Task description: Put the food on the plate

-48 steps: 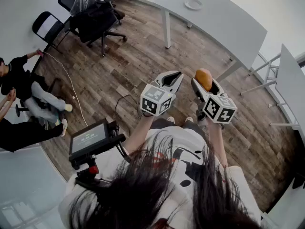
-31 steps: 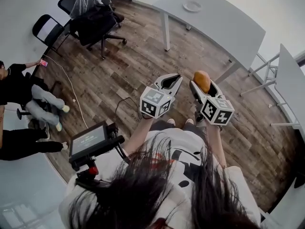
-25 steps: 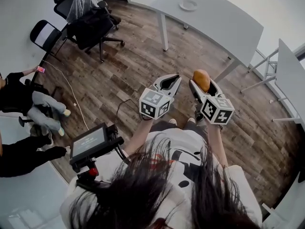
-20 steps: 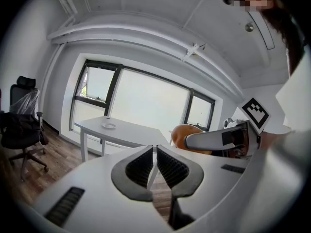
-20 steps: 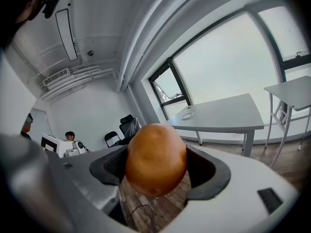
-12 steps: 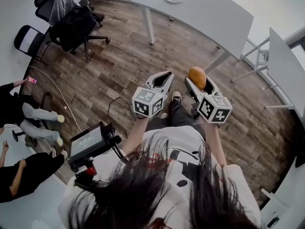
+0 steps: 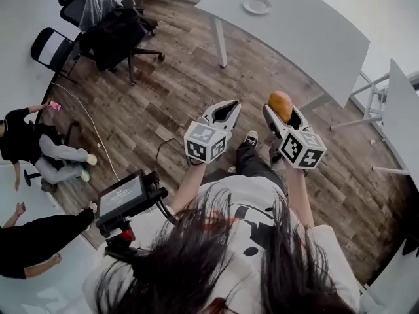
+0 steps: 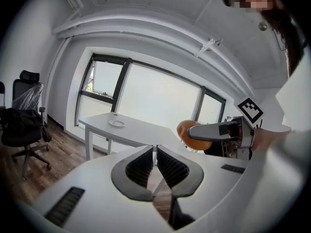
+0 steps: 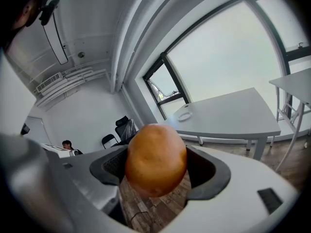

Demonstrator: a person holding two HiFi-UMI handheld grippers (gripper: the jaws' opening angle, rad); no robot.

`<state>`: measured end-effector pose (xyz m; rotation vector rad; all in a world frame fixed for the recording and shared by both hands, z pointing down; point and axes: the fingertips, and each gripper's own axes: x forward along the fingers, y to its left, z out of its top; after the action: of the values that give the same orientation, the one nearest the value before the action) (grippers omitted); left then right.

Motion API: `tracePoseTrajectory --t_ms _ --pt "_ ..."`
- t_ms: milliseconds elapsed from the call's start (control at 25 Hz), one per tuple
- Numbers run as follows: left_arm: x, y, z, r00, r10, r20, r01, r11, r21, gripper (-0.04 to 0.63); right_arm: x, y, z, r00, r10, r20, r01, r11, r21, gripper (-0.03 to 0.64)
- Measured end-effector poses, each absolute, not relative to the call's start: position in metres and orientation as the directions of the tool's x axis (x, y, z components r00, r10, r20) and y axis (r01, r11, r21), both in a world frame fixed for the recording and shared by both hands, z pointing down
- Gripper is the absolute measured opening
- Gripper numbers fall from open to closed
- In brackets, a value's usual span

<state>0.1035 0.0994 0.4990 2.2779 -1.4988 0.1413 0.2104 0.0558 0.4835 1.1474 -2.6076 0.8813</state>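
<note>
An orange-brown potato-like food item (image 7: pixel 280 106) (image 9: pixel 155 160) sits between the jaws of my right gripper (image 7: pixel 283 113) (image 9: pixel 156 166), which is shut on it and held above the wooden floor. In the left gripper view the same food (image 8: pixel 193 136) shows to the right. My left gripper (image 7: pixel 224 110) (image 8: pixel 155 165) is beside it, jaws nearly together and empty. A small white plate (image 7: pixel 256 5) (image 8: pixel 116 123) (image 9: pixel 184 115) lies on the far grey table (image 7: pixel 308 34), well ahead of both grippers.
Black office chairs (image 7: pixel 111 28) stand at the back left. People (image 7: pixel 33 146) sit on the floor at the left. A cable (image 7: pixel 163 149) lies on the wooden floor. Another white table (image 7: pixel 402 110) stands at the right. A small monitor (image 7: pixel 124 198) hangs at my chest.
The view has shifted as I walk; the table with the plate sits slightly differently in the frame. Both grippers keep their pose, the right still holding the food.
</note>
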Motion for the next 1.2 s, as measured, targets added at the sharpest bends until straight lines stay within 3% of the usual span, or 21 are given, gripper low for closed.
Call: tracePoseTrajectory --t_ms 520,880,1200 --pt "0.096 -0.075 0.472 0.404 -0.873 0.274 -0.909 -0.349 0.228 0.015 0.188 -0.110 0.475 -0.732 -0.597 0.328 -0.674 0.568 -0.473 0.368" --pt "0.091 -0.126 0.483 0.406 -0.849 0.338 -0.913 -0.356 0.202 0.015 0.178 -0.159 0.487 -0.744 -0.583 0.326 -0.655 0.541 -0.528 0.368" --pt "0.092 -0.175 0.489 0.497 -0.799 0.338 -0.867 -0.444 0.225 0.015 0.184 -0.199 0.493 -0.677 -0.654 0.338 -0.711 0.464 -0.528 0.368"
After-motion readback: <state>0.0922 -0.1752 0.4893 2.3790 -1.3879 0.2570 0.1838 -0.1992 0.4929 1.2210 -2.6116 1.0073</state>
